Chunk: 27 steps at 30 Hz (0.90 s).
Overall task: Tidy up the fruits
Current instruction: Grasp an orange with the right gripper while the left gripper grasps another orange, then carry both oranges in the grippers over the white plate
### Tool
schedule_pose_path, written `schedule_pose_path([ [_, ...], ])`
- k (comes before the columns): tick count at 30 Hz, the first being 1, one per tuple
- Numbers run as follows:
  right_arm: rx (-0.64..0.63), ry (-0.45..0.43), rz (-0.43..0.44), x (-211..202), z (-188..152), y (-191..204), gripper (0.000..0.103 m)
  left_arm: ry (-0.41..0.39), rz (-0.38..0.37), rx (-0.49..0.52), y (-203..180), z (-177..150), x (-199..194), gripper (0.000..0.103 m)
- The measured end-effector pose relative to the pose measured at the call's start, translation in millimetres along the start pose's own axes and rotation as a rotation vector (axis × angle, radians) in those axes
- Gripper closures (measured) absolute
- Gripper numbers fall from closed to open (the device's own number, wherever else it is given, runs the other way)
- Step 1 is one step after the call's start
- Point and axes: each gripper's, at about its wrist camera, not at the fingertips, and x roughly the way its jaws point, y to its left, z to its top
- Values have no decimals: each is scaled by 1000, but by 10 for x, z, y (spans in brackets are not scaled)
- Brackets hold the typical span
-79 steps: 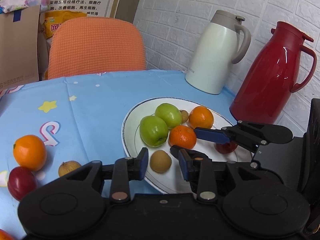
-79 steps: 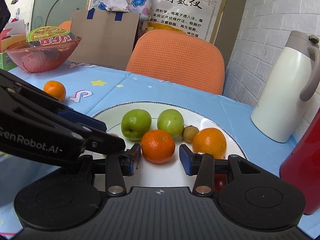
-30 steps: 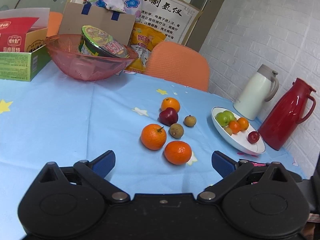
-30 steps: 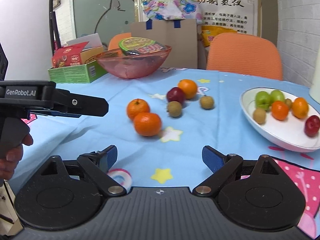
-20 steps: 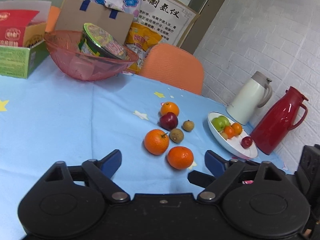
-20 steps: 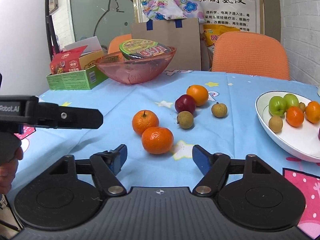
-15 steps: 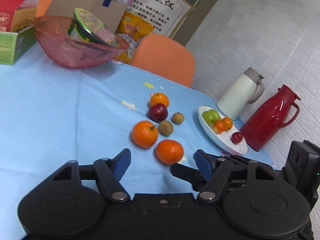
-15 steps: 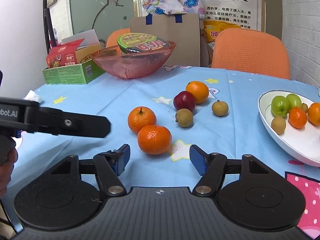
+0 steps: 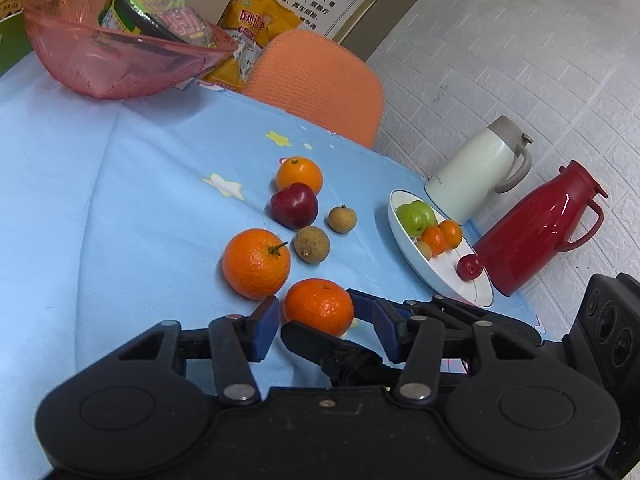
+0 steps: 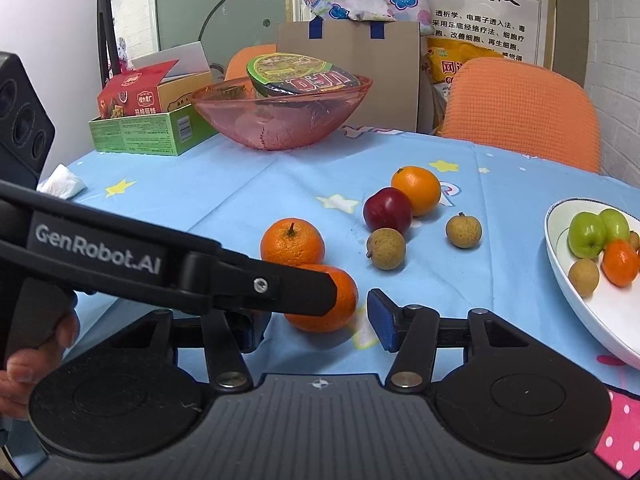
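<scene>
Left wrist view: going left to right, a pink translucent plastic bowl [image 9: 120, 56] stands at the far left edge of the blue star-print tablecloth [image 9: 120, 184], six loose fruits lie mid-table, and a white oval plate [image 9: 444, 276] of fruit sits near the right edge beside a white jug [image 9: 476, 180] and a glossy red thermos [image 9: 536, 232]. The left gripper [image 9: 320, 320] has its jaws parted around the nearest round orange tangerine [image 9: 319, 307], not visibly squeezing it. The right gripper's [image 10: 316, 320] fingers reach toward the same tangerine, also spread.

Both claws crowding one fruit is the risk: I judge the fingers could collide or nudge the tangerine so it rolls into the stemmed orange [image 9: 256, 263] just behind, or a pinch landing off-centre could squirt it out.

The right wrist view adds a green carton [image 10: 152, 132] and a crumpled tissue [image 10: 62, 186] at the left edge, and shows the left gripper's arm crossing over the tangerine. Only the left view shows the red thermos and the small red fruit [image 9: 470, 267] on the plate.
</scene>
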Motion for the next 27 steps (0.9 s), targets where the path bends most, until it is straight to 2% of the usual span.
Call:
schedule_pose_path([
  [5,12,10,5,38,-8,-10,28,11,-1,-13,15,19,70,57],
  [18,35,-25,-17,-118,-86,-76,31,28,35,29,-198,-25,169,56],
  [27,87,-103,-78,-484,-194,-324,31,38,4,142,-689,-47,288,54],
])
